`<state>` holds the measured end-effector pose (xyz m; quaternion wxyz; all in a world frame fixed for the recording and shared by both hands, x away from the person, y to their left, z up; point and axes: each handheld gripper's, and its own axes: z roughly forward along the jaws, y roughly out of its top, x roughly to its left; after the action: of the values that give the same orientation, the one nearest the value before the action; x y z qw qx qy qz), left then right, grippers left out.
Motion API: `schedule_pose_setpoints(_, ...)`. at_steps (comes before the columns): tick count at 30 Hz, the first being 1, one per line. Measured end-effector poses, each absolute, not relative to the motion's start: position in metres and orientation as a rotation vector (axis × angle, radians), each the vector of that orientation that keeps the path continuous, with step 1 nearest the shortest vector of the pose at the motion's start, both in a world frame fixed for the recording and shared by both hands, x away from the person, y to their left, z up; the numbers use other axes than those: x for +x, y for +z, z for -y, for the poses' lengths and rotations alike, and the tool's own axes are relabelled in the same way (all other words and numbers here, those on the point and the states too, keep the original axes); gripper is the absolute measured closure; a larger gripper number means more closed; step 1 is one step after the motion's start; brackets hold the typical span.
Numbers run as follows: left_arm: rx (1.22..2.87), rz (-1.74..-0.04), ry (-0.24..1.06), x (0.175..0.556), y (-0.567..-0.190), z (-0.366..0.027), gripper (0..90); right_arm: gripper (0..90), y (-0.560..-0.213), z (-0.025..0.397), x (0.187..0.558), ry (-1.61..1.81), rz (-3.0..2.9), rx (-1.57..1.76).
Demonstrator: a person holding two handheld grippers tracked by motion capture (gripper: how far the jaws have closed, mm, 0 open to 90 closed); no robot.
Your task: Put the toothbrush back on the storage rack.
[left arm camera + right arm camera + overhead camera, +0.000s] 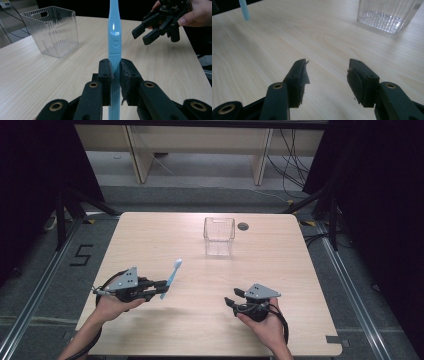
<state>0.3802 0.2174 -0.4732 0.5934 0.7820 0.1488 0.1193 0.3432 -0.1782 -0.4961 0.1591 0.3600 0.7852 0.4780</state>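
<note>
A light blue toothbrush (172, 276) is held off the table by my left gripper (161, 287), which is shut on its handle. In the left gripper view the toothbrush (114, 37) stands upright between the closed jaws of that gripper (115, 65), its head cut off by the top edge. My right gripper (231, 302) hovers low over the front right of the table, open and holding nothing; its own view shows the gripper (327, 65) with bare wood between the jaws. A clear ribbed plastic bin (219, 236) stands at the far middle of the table.
The light wooden table (150, 240) has a small dark cable hole (243, 226) beside the bin. Black stands and cables flank the table on the floor. The bin (51, 30) lies ahead and left of my left gripper, and ahead and right of my right, as the bin (387, 15).
</note>
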Motion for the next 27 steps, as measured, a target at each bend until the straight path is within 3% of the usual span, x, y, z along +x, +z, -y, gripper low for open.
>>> schedule_pose_setpoints(27, 1.690, -0.458, 0.362, 0.370, -0.480, -0.208, 78.7, 51.9, -0.464, 0.153, 0.342, 1.582, -2.085, 0.923)
